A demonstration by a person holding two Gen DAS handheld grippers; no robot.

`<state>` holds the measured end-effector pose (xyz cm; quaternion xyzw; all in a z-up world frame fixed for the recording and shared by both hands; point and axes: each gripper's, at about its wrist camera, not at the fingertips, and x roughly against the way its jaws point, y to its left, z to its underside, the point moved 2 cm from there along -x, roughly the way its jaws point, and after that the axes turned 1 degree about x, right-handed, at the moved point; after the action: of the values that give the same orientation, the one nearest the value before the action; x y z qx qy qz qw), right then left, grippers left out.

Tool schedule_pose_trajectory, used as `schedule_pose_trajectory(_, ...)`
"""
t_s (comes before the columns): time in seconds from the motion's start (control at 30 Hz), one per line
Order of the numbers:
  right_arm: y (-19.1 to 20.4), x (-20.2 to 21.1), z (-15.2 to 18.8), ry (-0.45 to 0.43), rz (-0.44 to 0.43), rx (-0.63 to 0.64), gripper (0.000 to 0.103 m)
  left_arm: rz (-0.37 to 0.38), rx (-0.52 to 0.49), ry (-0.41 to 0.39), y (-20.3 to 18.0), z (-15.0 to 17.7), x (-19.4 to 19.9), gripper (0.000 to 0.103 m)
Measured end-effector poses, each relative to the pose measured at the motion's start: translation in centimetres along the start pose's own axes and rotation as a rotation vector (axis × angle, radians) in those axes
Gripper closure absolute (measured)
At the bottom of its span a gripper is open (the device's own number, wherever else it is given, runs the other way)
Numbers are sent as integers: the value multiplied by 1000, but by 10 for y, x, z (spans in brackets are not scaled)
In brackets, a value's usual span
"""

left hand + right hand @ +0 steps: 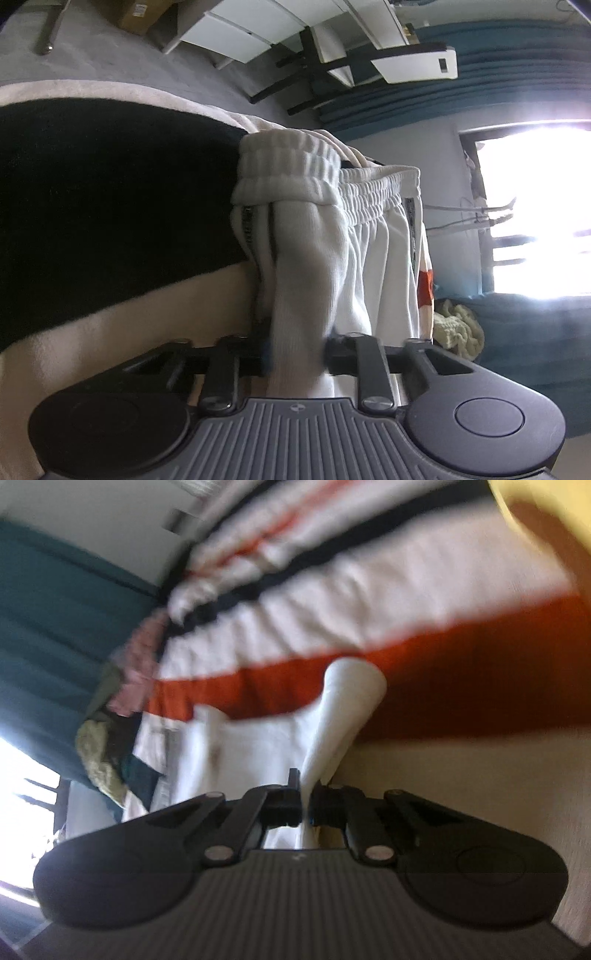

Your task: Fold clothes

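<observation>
Two tools (297,354) (306,805) pinching white shorts (332,236); side-stripe lettering unreadable.

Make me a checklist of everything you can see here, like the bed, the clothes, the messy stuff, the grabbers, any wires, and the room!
Surface: blanket with cream, black and orange bands.
Job's things: white shorts with a ribbed elastic waistband, bunched up and lifted.
Clutter: crumpled pale green cloth; pink cloth in the blurred right wrist view.
Grippers: left gripper shut on a thick fold of the shorts; right gripper shut on a thin white fold.
Cables: thin lines near the window, too washed out to tell.
Surroundings: teal curtain, white shelves, cardboard box, grey floor.
</observation>
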<state>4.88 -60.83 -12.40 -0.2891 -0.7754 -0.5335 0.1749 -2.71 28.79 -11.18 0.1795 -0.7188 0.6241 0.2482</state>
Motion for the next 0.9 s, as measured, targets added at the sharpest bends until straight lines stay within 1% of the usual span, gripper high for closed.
schedule_pose_trajectory(0.03, 7, 7, -2, -30, -24, 27, 98, 4, 1, -14, 0, 1, 4, 91)
schedule_pose_trajectory(0.07, 13, 13, -5, -59, -47, 51, 98, 16, -1, -31, -1, 0, 9, 93)
schedule_pose_trajectory(0.2, 21, 33, -14, -99, -92, 35, 98, 117, -26, -122, -11, -4, 39, 94)
schedule_pose_trajectory(0.27, 30, 39, -19, -110, -101, 58, 98, 170, -60, -169, -23, -2, 51, 95)
schedule_pose_trajectory(0.37, 55, 44, -30, -137, -110, 121, 98, 227, -110, -237, -55, 6, 56, 95)
schedule_pose_trajectory(0.43, 74, 40, -38, -143, -115, 141, 98, 271, -132, -273, -73, 11, 58, 95)
schedule_pose_trajectory(0.47, 85, 37, -42, -142, -118, 150, 98, 281, -139, -290, -92, 15, 47, 95)
schedule_pose_trajectory(0.53, 109, 26, -46, -142, -108, 196, 98, 288, -140, -328, -113, 20, 39, 95)
schedule_pose_trajectory(0.57, 121, 20, -46, -148, -102, 218, 98, 289, -137, -340, -133, 19, 18, 95)
schedule_pose_trajectory(0.63, 145, 4, -46, -161, -90, 254, 98, 291, -141, -350, -156, 18, -7, 95)
schedule_pose_trajectory(0.7, 166, -15, -44, -180, -76, 286, 98, 285, -168, -346, -173, 13, -29, 94)
schedule_pose_trajectory(0.8, 194, -56, -39, -205, -49, 334, 98, 247, -181, -347, -201, 4, -69, 94)
schedule_pose_trajectory(0.9, 215, -109, -21, -209, -13, 388, 98, 223, -213, -375, -229, -1, -112, 94)
